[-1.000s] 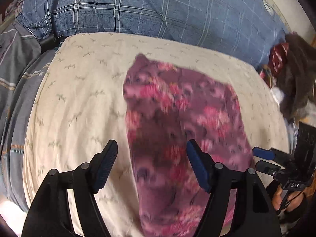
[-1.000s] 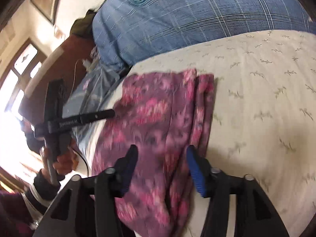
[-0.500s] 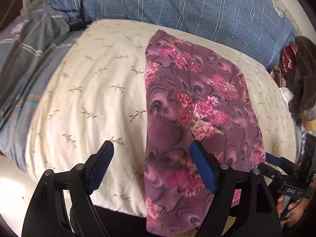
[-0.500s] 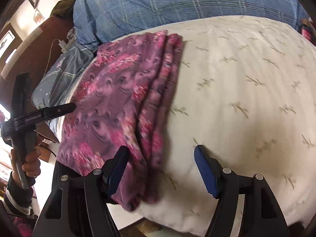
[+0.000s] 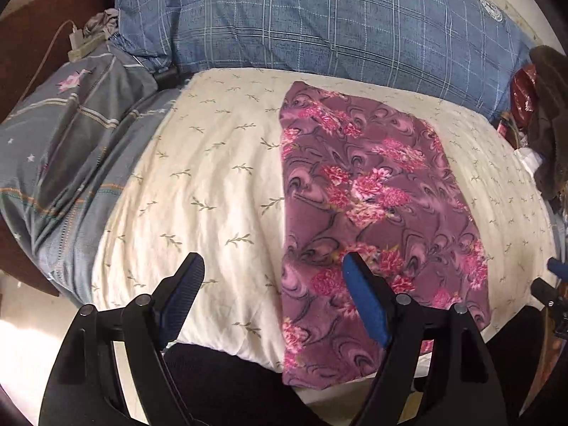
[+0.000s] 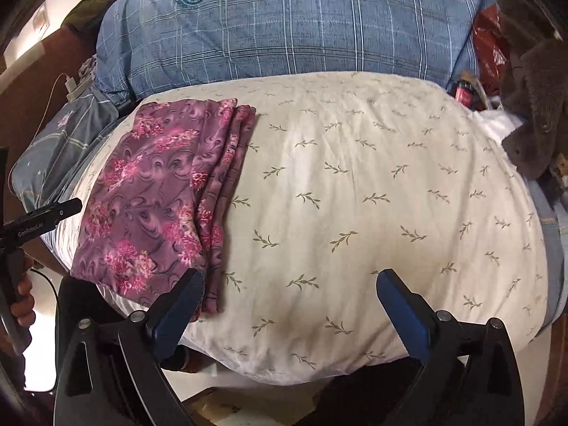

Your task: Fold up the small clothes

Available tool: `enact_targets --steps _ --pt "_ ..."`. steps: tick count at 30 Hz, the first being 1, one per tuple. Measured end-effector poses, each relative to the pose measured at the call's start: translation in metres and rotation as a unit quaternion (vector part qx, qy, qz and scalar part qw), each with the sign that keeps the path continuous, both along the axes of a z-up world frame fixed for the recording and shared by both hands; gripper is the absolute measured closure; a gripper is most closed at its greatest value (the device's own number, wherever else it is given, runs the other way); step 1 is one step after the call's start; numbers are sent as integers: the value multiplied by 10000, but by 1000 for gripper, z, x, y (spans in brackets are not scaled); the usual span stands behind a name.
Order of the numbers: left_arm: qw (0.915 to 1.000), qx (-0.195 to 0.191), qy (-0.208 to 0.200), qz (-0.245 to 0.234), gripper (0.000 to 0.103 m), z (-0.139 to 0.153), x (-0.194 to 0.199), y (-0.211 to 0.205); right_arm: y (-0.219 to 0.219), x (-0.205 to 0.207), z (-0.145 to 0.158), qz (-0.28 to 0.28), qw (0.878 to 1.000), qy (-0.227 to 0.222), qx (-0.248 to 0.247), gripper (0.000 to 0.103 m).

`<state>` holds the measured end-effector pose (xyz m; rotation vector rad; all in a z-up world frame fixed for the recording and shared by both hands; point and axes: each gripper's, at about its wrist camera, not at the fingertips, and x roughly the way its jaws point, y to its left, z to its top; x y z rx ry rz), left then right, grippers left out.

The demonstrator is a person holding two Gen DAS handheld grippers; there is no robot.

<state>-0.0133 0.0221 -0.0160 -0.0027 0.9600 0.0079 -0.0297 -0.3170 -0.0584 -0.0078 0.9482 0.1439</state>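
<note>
A purple garment with pink flowers [image 5: 372, 206] lies folded into a long strip on a cream pillow with a leaf print [image 5: 198, 191]. In the right wrist view the same garment [image 6: 159, 198] sits on the left side of the pillow [image 6: 372, 184], its stacked folded edges facing right. My left gripper [image 5: 273, 277] is open, hovering over the garment's left edge near the front, with nothing held. My right gripper [image 6: 287, 291] has its jaws opening wide above bare pillow, just right of the garment's near corner; nothing is between them.
A blue plaid pillow [image 5: 319, 21] lies behind the cream one. A grey striped pillow [image 5: 71, 135] and a charger with cable [image 5: 76, 41] are at the left. Brown fabric [image 6: 532, 81] and red items [image 6: 490, 49] pile up at the right. The left gripper's handle in a hand [image 6: 21, 245] shows at the left edge.
Both grippers drew back from the garment and the views sharpened. The right gripper's jaws spread much wider and shifted right off the garment onto bare pillow. The left jaws opened slightly.
</note>
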Motion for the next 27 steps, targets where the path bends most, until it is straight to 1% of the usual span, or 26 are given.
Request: enact_targets --steps 3,4,6,8,10,11,12,13,16,18,20,22,23,27 --pt "9993 255 -22 268 22 2 -5 3 9 -4 4 0 9988 -223 -426 3" --pt "9985 350 -59 418 20 2 -7 7 13 -4 4 14 9979 -277 -589 3" --pt "9977 356 -37 576 19 1 -8 13 20 -3 2 6 9955 -335 -885 3" --pt "9967 333 -34 741 19 1 -10 21 23 -3 0 -9 9943 -410 -987 3" --pt "9958 382 12 828 19 -1 -9 27 23 -7 0 -24 9943 -517 -932 3" --pt "9952 472 38 862 19 -2 -9 27 23 -8 -2 -50 9946 -539 -885 3" --pt "9943 638 79 848 19 -4 -9 25 23 -8 -3 -69 9951 -537 -831 3" --pt "9944 701 73 789 19 -4 -9 24 24 -9 -4 -83 9954 -536 -791 3" --pt "9963 631 -186 556 19 0 -18 20 26 -9 -7 -15 9955 -551 -764 3" --pt "9972 630 -220 343 19 4 -22 16 28 -7 -8 79 9950 -530 -848 3" --pt "9984 560 -71 79 19 5 -25 9 29 -5 -8 118 9951 -497 -846 3" --pt "9993 352 63 -106 19 4 -26 5 28 -3 -7 104 9960 -480 -748 3" --pt "9995 277 95 -126 19 3 -28 3 27 -3 -7 96 9965 -463 -686 3" --pt "9995 226 148 -177 19 2 -32 -6 27 -3 -8 196 9981 -334 -484 3"
